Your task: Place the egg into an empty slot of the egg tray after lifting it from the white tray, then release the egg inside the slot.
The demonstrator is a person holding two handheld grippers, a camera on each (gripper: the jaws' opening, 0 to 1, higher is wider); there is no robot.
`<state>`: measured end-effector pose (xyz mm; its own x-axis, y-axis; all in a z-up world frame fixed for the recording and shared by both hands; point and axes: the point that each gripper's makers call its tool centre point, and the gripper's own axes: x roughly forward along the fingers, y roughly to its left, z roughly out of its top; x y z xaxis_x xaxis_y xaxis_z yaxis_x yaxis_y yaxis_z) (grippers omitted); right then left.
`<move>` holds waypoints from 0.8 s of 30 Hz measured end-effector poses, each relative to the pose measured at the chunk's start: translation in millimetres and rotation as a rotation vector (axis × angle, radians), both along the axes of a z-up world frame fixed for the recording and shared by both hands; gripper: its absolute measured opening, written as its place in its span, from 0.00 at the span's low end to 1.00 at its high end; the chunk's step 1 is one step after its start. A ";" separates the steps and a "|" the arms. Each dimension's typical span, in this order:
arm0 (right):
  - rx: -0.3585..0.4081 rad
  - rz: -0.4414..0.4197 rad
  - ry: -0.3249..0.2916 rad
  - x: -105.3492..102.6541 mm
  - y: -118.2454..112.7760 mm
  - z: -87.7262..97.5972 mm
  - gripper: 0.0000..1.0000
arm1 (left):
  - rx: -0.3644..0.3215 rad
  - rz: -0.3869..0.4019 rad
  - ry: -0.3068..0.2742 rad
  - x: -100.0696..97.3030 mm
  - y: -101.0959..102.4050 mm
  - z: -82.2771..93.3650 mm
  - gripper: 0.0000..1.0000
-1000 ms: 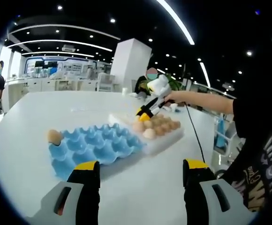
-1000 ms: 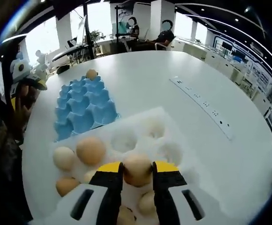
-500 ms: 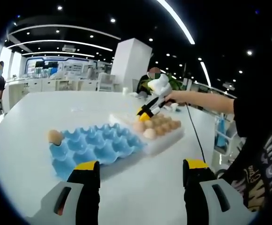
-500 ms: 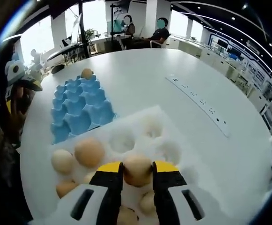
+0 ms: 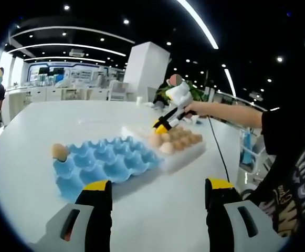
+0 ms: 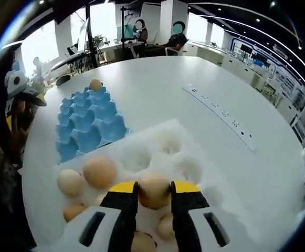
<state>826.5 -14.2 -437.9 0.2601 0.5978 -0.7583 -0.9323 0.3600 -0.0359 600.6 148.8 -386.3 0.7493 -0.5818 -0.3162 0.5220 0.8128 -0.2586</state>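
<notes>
No legible text, brand, number or sign can be made out in either view. Pale lettering is seen on the person's dark shirt (image 5: 291,207) at the right edge of the left gripper view, but it is cut off and distorted and cannot be read. Small marks along a white strip (image 6: 220,116) on the table are too small to read.

The right hand-held gripper (image 6: 153,195) hides the near eggs (image 6: 143,242) partly; the egg (image 6: 153,190) sides lie behind its jaws.

tan egg (image 6: 153,190), white tray (image 6: 194,152), blue egg tray (image 6: 86,126)
</notes>
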 end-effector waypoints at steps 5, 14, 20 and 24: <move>0.000 -0.008 -0.003 1.3 0.5 0.3 0.26 | 0.005 -0.003 0.011 1.9 -0.4 -3.3 0.73; -0.026 -0.008 -0.011 0.6 2.9 0.8 0.26 | 0.007 0.000 0.015 2.6 0.5 -3.3 0.73; -0.033 -0.008 -0.015 0.0 3.4 1.2 0.26 | 0.008 0.000 0.010 2.5 0.8 -1.3 0.73; -0.036 -0.008 -0.018 0.2 3.4 2.3 0.26 | 0.010 0.003 0.006 2.7 3.4 0.5 0.73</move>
